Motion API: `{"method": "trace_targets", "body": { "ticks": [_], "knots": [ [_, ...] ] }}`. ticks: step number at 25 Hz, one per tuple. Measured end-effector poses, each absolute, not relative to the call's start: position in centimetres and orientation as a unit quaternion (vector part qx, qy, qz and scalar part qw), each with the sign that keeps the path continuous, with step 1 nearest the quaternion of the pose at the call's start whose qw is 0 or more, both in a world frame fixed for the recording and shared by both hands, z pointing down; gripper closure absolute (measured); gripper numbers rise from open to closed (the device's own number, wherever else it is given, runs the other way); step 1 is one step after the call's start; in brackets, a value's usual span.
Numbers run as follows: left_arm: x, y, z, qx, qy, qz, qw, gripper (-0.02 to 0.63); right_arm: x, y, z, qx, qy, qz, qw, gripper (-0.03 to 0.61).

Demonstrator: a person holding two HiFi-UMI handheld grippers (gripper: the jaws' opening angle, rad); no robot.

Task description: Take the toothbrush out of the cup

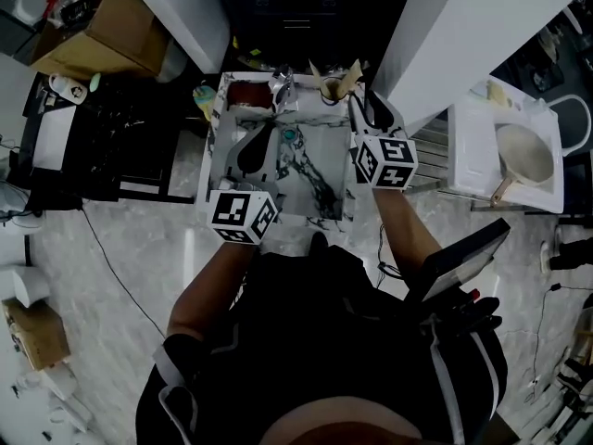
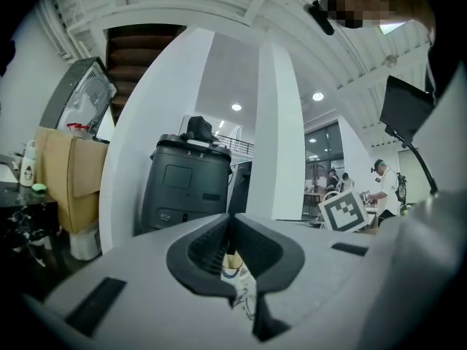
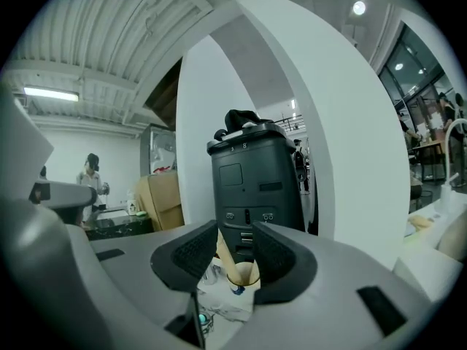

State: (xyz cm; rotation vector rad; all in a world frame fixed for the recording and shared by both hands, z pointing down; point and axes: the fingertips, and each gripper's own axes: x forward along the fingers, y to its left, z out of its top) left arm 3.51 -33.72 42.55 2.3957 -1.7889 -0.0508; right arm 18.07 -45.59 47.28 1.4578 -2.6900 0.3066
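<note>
1. My left claw (image 2: 232,232) is fully closed, its dark ribbed pads pressed together with nothing gripped between them.
2. My right claw (image 3: 235,239) is wide open, with a clear gap between the pads, and it holds nothing.
3. Through that gap in the right gripper view I see the cup (image 3: 244,275) standing upright on the table, beyond the claw tips and touching neither pad.
4. The toothbrush (image 3: 223,252) is in the cup. Its pale wooden handle sticks out of the rim and leans toward 11 o'clock in that view.
5. In the head view the small marble-patterned table (image 1: 324,146) sits straight ahead of me. The cup is by its far edge, at about 1 o'clock from the table's middle.
6. The right claw reaches in along the table's 3 o'clock side, with the cup at roughly 11 o'clock from its tips, near but apart.
7. The left claw comes in from the table's 7 o'clock corner and points over the top toward 12 o'clock, well short of the cup.
8. Each claw's marker cube (image 1: 243,216) faces up at me, the left one at the near edge of the table.
9. Past the table, both gripper views show a tall black machine (image 3: 255,177) between white pillars.
10. A cardboard box (image 1: 102,21) sits at about 10 o'clock from the table in the head view.
</note>
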Motion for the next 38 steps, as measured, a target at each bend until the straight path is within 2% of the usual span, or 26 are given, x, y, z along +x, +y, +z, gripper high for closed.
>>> {"method": "trace_targets", "body": {
  "ticks": [4,9,19,33,34,36,38],
  "knots": [
    [4.4,-34.2,43.4,0.797,-0.6,-0.012,0.076,0.603,18.1,-47.8,49.4,0.473,-0.874,0.102,0.045,0.437],
    [5.1,-34.8,45.3,0.796,-0.597,0.006,0.097,0.554,17.4,-50.2,52.1,0.466,-0.876,0.11,0.063,0.43],
    [6.1,-34.3,47.9,0.801,-0.581,0.008,0.144,0.555,16.2,-53.9,56.6,0.47,-0.869,0.129,0.079,0.43],
    [5.6,-32.8,48.5,0.798,-0.585,0.018,0.145,0.575,15.1,-56.2,59.5,0.469,-0.866,0.15,0.09,0.432],
    [5.6,-32.8,48.5,0.799,-0.584,0.017,0.144,0.577,15.1,-56.2,59.5,0.469,-0.866,0.149,0.091,0.44],
    [5.7,-32.5,48.4,0.8,-0.583,0.017,0.144,0.58,15.1,-56.3,59.5,0.472,-0.865,0.145,0.091,0.503],
    [5.5,-32.3,48.5,0.798,-0.585,0.018,0.144,0.58,15.0,-56.3,59.5,0.474,-0.864,0.143,0.091,0.503]
  ]
}}
